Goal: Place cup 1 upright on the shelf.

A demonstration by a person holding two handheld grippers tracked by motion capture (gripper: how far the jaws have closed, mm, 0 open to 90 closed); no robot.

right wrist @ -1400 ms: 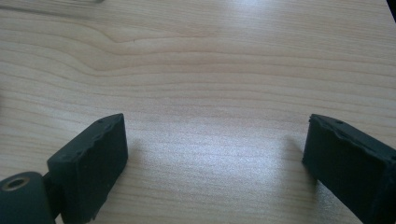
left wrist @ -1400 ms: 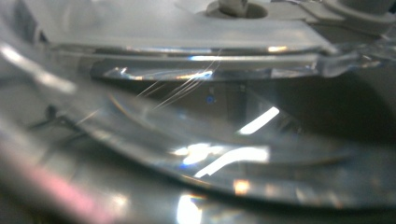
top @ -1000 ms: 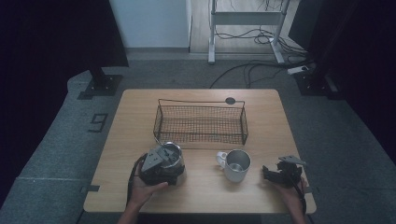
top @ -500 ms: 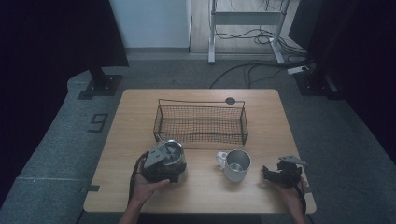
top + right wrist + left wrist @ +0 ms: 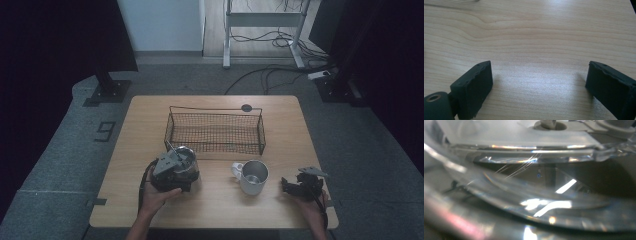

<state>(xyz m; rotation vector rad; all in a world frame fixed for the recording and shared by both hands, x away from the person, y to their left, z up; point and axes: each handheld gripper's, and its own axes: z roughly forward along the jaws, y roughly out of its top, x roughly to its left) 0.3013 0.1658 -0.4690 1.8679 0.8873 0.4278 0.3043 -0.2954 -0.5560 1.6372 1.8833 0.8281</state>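
A clear glass cup (image 5: 185, 157) stands on the wooden table (image 5: 150, 125) at the front left, and my left gripper (image 5: 172, 172) sits tight against its near side, shut on it. In the left gripper view the curved glass wall (image 5: 536, 195) presses up to the lens and hides the jaws. A pale mug (image 5: 253, 176) with its handle to the left stands at the front centre. To its right, my right gripper (image 5: 287, 186) lies low over bare wood, open, its jaws having just closed a little with nothing between them (image 5: 537, 85).
A black wire basket (image 5: 262, 134) stands across the middle of the table behind the cup and mug. A small black disc (image 5: 246, 107) lies near the far edge. Cables and stand legs cover the floor beyond.
The left hand and the glass cup have shifted very slightly. The right hand has stayed put near the front right corner.
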